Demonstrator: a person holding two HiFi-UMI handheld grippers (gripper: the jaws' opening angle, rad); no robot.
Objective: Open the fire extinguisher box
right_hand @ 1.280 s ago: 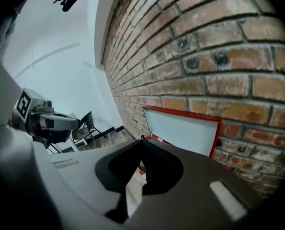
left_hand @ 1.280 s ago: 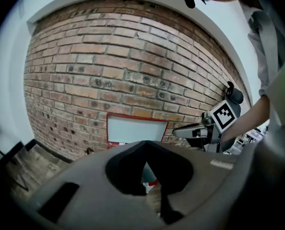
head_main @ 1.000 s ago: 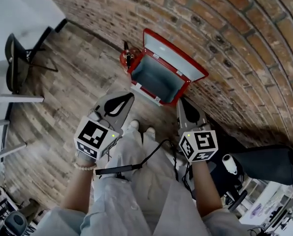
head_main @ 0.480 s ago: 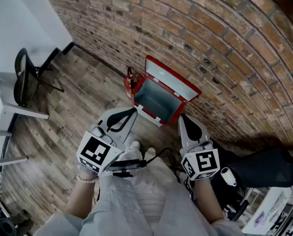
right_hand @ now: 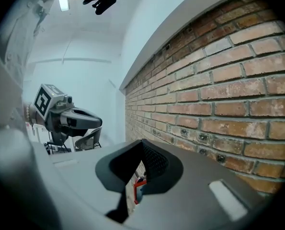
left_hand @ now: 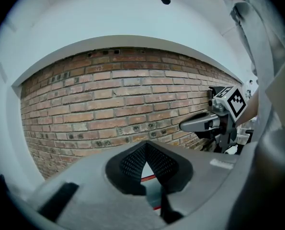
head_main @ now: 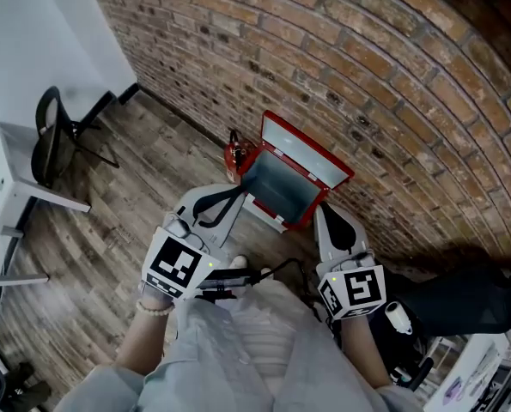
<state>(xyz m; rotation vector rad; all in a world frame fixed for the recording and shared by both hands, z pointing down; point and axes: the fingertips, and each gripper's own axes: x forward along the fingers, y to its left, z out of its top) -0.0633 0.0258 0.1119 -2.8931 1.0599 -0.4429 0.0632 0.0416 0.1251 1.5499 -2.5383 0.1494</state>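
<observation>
The red fire extinguisher box (head_main: 282, 187) stands on the wooden floor against the brick wall, its lid (head_main: 309, 150) swung up and its grey inside bare. A red extinguisher (head_main: 232, 156) stands at its left side. My left gripper (head_main: 236, 193) hangs shut and empty, above and short of the box's left corner. My right gripper (head_main: 320, 210) is shut and empty too, off the box's right corner. In the left gripper view the meshed pads (left_hand: 132, 161) meet, with a red sliver of the box (left_hand: 149, 178) below them. The right gripper view shows closed pads (right_hand: 154, 161) above the box (right_hand: 138, 186).
A curved brick wall (head_main: 367, 75) runs behind the box. A black chair (head_main: 46, 137) and a white desk (head_main: 27, 174) stand at the left. A dark bulky object (head_main: 470, 299) lies at the right. A black cable (head_main: 268, 273) crosses the person's lap.
Both grippers have risen and drawn back from the box, which now looks smaller and farther off. The lid stays up. Both pairs of jaws stayed shut.
</observation>
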